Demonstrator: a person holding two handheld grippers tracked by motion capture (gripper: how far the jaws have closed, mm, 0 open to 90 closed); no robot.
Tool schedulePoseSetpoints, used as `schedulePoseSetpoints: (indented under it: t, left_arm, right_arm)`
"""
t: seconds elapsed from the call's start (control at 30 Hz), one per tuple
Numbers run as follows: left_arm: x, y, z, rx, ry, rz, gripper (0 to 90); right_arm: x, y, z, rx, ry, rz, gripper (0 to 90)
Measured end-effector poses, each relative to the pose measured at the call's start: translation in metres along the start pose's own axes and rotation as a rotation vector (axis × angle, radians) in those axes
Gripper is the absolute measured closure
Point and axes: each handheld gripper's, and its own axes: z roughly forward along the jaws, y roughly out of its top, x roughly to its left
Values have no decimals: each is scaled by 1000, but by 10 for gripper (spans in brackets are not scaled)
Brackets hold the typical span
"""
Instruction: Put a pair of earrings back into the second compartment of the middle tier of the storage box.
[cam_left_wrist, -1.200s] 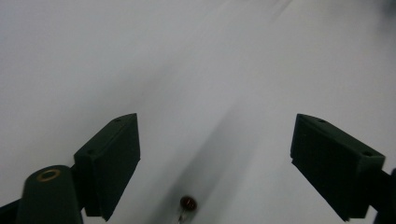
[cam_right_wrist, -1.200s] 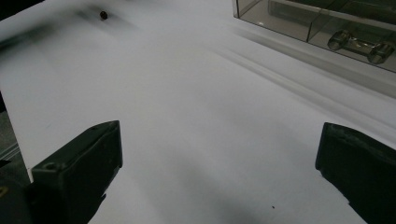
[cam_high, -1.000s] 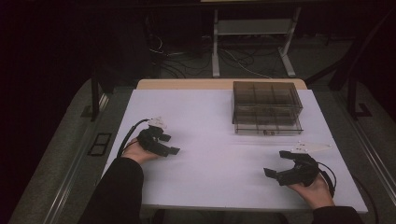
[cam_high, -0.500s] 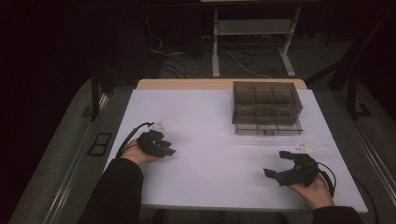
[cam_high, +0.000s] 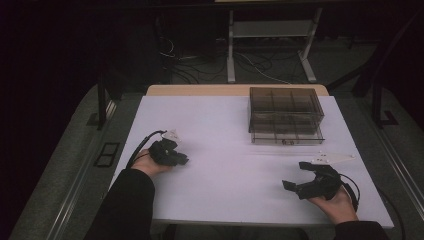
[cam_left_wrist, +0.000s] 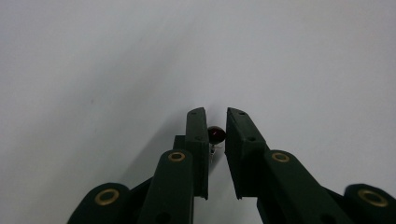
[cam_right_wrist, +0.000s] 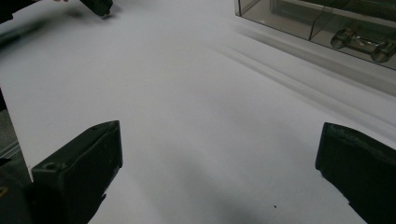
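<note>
Small dark-red round bead (cam_left_wrist: 216, 134) sits pinched between the nearly closed jaws of the left gripper (cam_high: 172, 156), left-centre on the white desk (cam_high: 230, 165), ready for lifting; right gripper (cam_high: 312, 184) rests wide open, empty, lower right.

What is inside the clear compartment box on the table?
The compartment box has dividers, and one front compartment holds a small metal part. The smoky walls and dim light hide whether the other compartments hold anything.
</note>
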Motion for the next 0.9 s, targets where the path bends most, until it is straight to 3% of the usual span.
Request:
schedulePoseSetpoints:
  t: [0.2, 0.6, 0.8, 0.9]
  left_arm:
    - [-6, 24, -4, -54, -30, 28, 779]
    - [-18, 71, -2, -113, -66, 77, 780]
    - [-29, 101, 1, -147, -103, 109, 780]
    - [-35, 116, 6, -149, -114, 147, 780]
  right_arm:
    - [0, 0, 0, -1, 0, -2, 1]
    - [0, 0, 0, -2, 1, -2, 2]
    - [0, 0, -1, -4, 1, -4, 1]
    - [0, 0, -1, -6, 1, -2, 1]
